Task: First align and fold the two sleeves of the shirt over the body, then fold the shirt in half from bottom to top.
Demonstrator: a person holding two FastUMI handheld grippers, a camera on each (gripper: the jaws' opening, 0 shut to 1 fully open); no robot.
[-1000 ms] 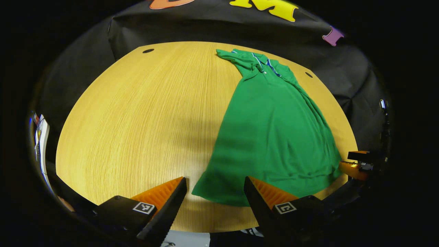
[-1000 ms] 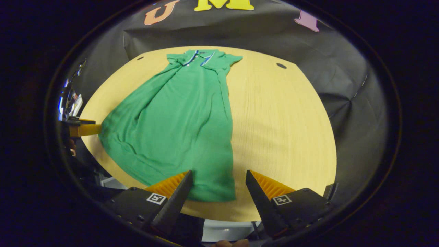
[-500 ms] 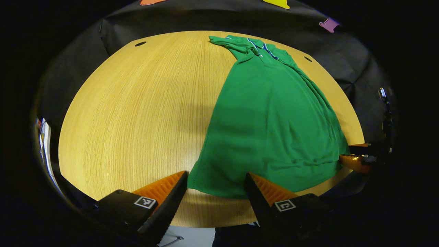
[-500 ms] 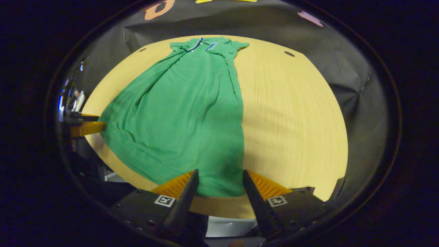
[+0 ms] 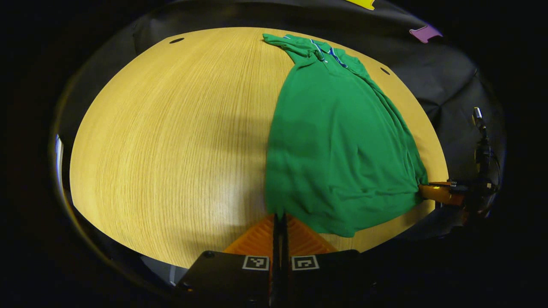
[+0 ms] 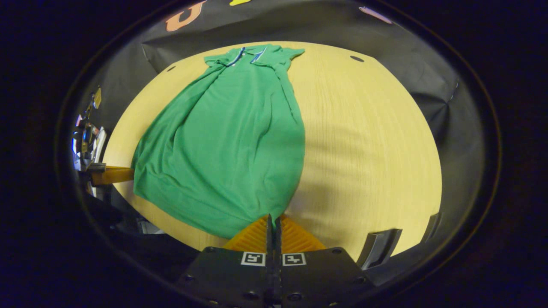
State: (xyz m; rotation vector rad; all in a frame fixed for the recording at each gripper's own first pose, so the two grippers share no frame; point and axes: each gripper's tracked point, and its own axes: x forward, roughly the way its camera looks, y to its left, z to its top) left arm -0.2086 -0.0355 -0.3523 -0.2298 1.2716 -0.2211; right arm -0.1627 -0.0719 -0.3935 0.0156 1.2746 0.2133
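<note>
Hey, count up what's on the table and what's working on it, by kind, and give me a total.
Green shirt: 1
Grippers: 2, the left gripper and the right gripper, each pinching a bottom corner of the shirt
Wooden table: 1
Total: 4

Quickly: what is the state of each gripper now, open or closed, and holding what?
Left gripper: closed on the shirt hem corner.
Right gripper: closed on the other hem corner.

No readable text, label, brand or number shows on anything in either view.
</note>
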